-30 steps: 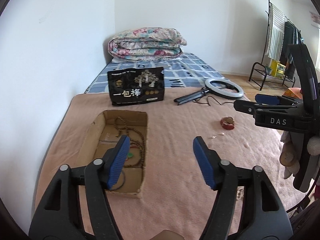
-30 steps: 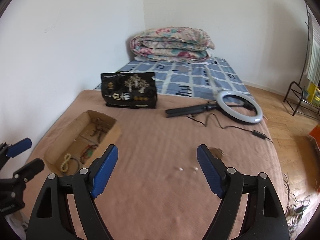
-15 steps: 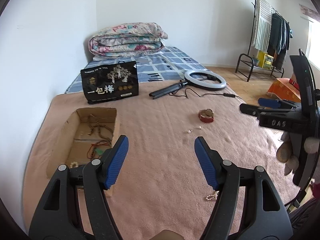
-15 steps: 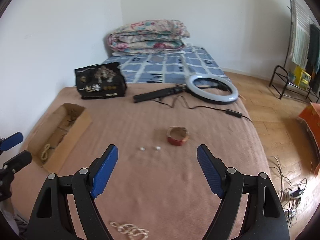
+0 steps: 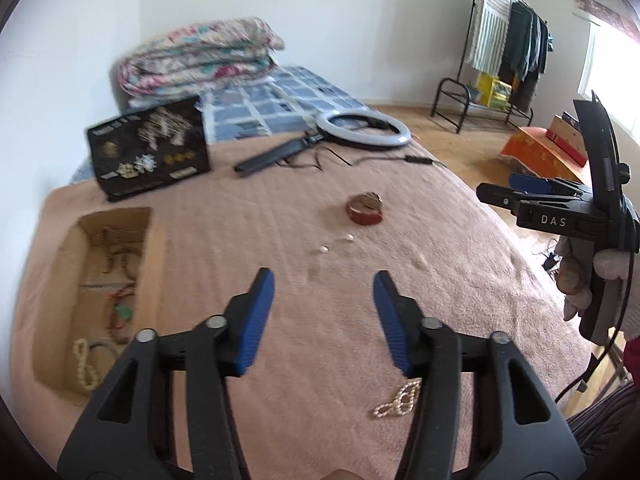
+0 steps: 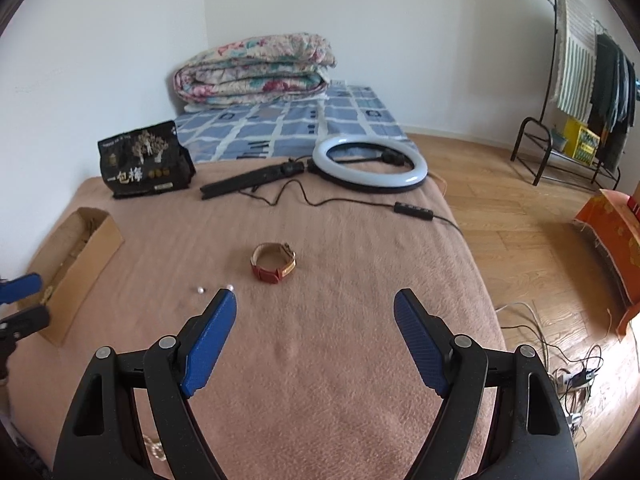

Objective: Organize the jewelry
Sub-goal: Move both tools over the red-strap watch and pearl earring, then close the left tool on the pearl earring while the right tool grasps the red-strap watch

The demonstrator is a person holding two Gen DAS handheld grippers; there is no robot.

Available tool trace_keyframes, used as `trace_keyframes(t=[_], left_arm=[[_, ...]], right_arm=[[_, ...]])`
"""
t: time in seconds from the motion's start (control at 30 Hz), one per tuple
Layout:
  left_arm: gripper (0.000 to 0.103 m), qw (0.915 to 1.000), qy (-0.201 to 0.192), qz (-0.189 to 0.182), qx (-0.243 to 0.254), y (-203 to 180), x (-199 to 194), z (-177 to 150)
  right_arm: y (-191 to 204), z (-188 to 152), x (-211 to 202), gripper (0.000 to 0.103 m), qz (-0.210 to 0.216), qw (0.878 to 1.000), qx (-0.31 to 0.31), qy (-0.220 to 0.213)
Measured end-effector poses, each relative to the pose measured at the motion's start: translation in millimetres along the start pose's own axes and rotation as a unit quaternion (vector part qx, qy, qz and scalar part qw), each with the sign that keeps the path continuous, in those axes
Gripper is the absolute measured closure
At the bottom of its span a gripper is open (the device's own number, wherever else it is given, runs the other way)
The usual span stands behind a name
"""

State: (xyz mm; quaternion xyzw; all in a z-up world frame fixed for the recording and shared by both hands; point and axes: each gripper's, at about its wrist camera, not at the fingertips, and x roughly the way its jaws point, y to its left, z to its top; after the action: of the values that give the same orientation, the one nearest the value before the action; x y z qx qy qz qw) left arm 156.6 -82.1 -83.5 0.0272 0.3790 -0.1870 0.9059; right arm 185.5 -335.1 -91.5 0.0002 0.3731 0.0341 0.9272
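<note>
A cardboard box point(image 5: 154, 248) on the pink blanket holds bead strands and a pearl bracelet point(image 5: 85, 364); the box also shows at the left of the right wrist view point(image 6: 92, 252). A red-strapped watch point(image 5: 365, 209) point(image 6: 274, 262) lies mid-blanket, with two small pearls point(image 5: 336, 243) point(image 6: 200, 290) near it. A gold chain point(image 5: 398, 400) lies by my left gripper's right finger. My left gripper point(image 5: 323, 304) is open and empty above the blanket. My right gripper point(image 6: 315, 322) is open and empty, short of the watch; it also shows at the right of the left wrist view point(image 5: 532, 190).
A black snack bag point(image 6: 144, 164), a ring light on a folded tripod point(image 6: 368, 164) with its cable, and a folded quilt point(image 6: 256, 70) lie farther back on the bed. A clothes rack point(image 6: 580, 92) and an orange box point(image 6: 612, 232) stand on the wood floor at the right.
Both views have swung right, away from the box. The watch and pearls now sit closer to centre, and the gold chain has come into the left wrist view.
</note>
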Motion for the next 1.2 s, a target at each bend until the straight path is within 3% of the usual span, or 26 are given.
trace_keyframes(t=[0.27, 0.57, 0.97, 1.1, 1.2], left_arm=[[0.073, 0.9988, 0.034, -0.030, -0.019, 0, 65, 7], [0.080, 0.9975, 0.056, -0.043, -0.005, 0, 126, 7], [0.086, 0.9969, 0.073, -0.032, 0.001, 8, 182, 8], [0.086, 0.9966, 0.074, -0.036, 0.000, 11, 190, 8], [0.087, 0.9964, 0.076, -0.038, 0.003, 10, 194, 7]], right_arm=[[-10, 5, 40, 0.022, 0.020, 0.999, 0.016, 0.039], [-13, 8, 88, 0.023, 0.052, 0.995, 0.038, 0.075], [-14, 22, 149, 0.052, 0.087, 0.987, 0.068, 0.114], [-13, 26, 166, 0.052, 0.096, 0.984, 0.084, 0.127], [-13, 26, 177, 0.060, 0.106, 0.980, 0.103, 0.135]])
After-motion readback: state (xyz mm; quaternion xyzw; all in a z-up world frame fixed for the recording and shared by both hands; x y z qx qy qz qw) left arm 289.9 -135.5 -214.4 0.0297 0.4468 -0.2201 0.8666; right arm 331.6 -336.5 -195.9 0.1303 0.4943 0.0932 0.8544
